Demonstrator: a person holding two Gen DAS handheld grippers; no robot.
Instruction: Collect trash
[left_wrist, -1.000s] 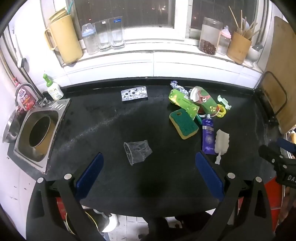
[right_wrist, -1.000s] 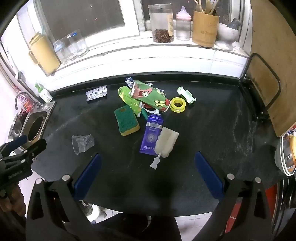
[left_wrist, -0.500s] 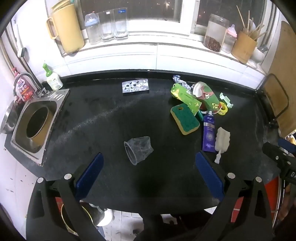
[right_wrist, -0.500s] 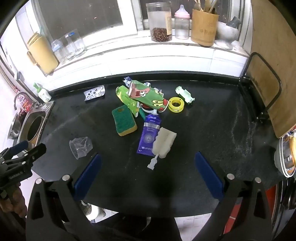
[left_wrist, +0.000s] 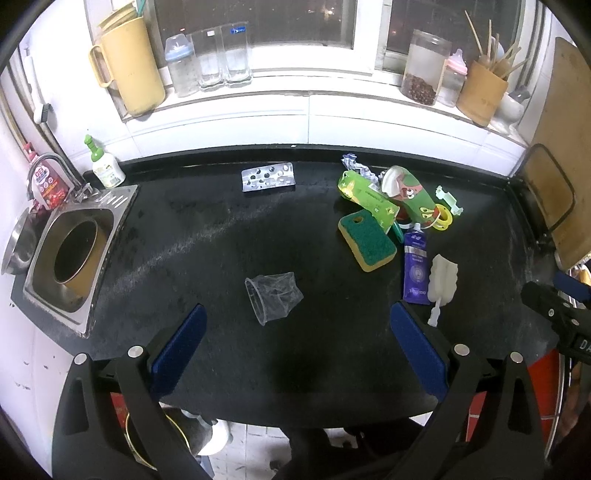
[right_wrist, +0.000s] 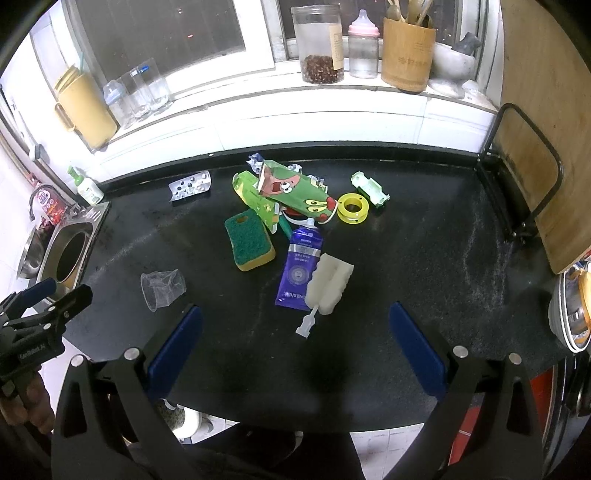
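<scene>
On the black bench (left_wrist: 192, 236), a crumpled clear plastic cup (left_wrist: 274, 296) lies on its side, alone, well left of the green-and-yellow sponge (left_wrist: 366, 240). Just behind the sponge sits a heap of green wrappers (left_wrist: 391, 195), with a yellow ring (left_wrist: 442, 218) and a pale green clip (left_wrist: 448, 194) to the sponge's right rear. Touching the sponge's right side is a blue tube (left_wrist: 415, 269), and a white foam brush (right_wrist: 330, 282) rests partly across that tube. A foil pill strip (left_wrist: 268, 177) lies far behind and left of the sponge, near the bench's back edge.

The left tongs (left_wrist: 297, 350) hover spread wide and empty, the cup just beyond their tips. The right tongs (right_wrist: 295, 345) are likewise spread and empty, the brush handle between and ahead of their blue pads (right_wrist: 175, 345).
</scene>
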